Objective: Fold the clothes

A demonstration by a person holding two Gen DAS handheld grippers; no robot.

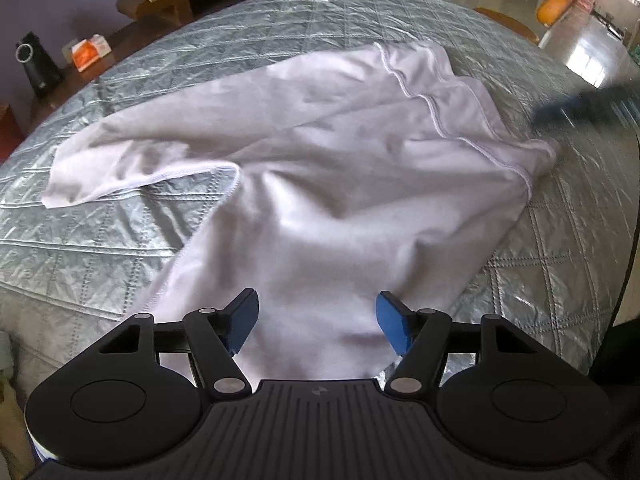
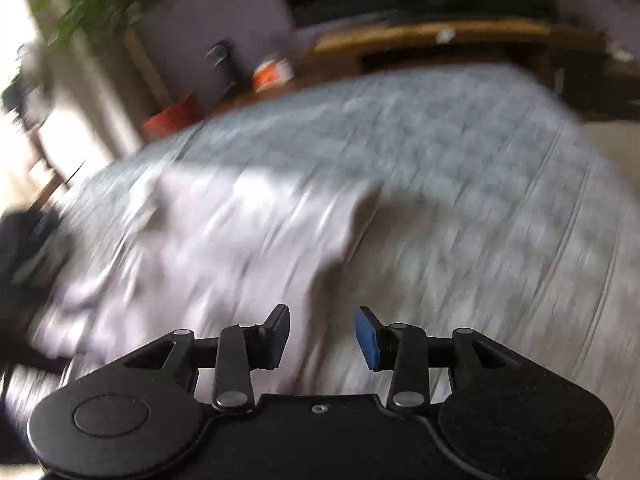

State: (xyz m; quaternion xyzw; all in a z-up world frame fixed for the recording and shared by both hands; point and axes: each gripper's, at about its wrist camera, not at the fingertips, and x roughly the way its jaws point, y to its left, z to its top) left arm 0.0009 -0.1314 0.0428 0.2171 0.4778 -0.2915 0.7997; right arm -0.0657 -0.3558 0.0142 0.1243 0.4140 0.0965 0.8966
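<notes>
While the shirt (image 1: 304,168) lies rumpled across the quilt (image 1: 120,220), one sleeve flung left (no containers in view), both the left gripper (image 1: 316,322) and the right gripper (image 2: 322,336) hover over its near cloth with jaws apart, holding nothing, apparently placed to pinch it.

The garment (image 1: 320,160) is white with white stitched hems, lying on a silver-grey bedspread (image 1: 100,240) quilted in a diamond grid. Both grippers are black with blue pads (image 1: 394,326); an orange-and-white box (image 1: 90,51), apparently tissues, sits beyond.
</notes>
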